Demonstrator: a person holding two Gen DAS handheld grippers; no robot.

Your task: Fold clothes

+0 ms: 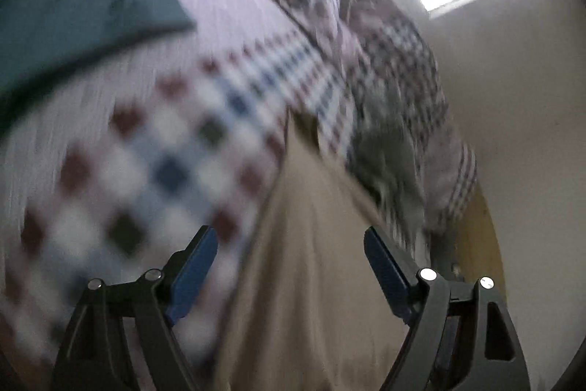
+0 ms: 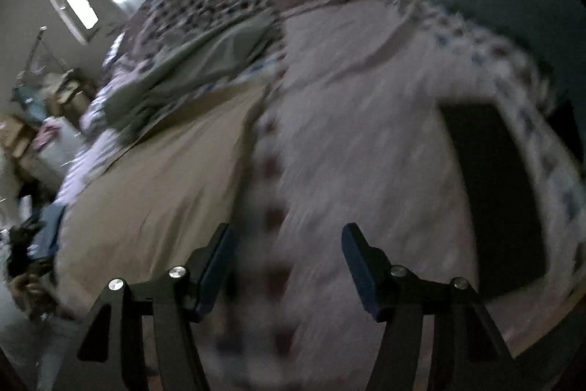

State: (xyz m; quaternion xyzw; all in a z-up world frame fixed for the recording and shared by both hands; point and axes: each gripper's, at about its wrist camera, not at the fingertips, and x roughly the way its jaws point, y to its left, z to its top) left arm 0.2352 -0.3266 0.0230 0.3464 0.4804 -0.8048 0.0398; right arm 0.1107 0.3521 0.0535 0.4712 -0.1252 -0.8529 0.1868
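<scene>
Left gripper (image 1: pixel 291 268), right gripper (image 2: pixel 285 264): black frames, blue fingers (image 1: pixel 192 275), silver screws.

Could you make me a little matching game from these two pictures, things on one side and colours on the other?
Things:
1. spread garment
2. crumpled cloth
3. gripper pads
4. folded item

Colours:
A. blue
B. tan
C. teal
D. grey-green

Pairs: 1-B, 2-D, 3-A, 4-C
</scene>
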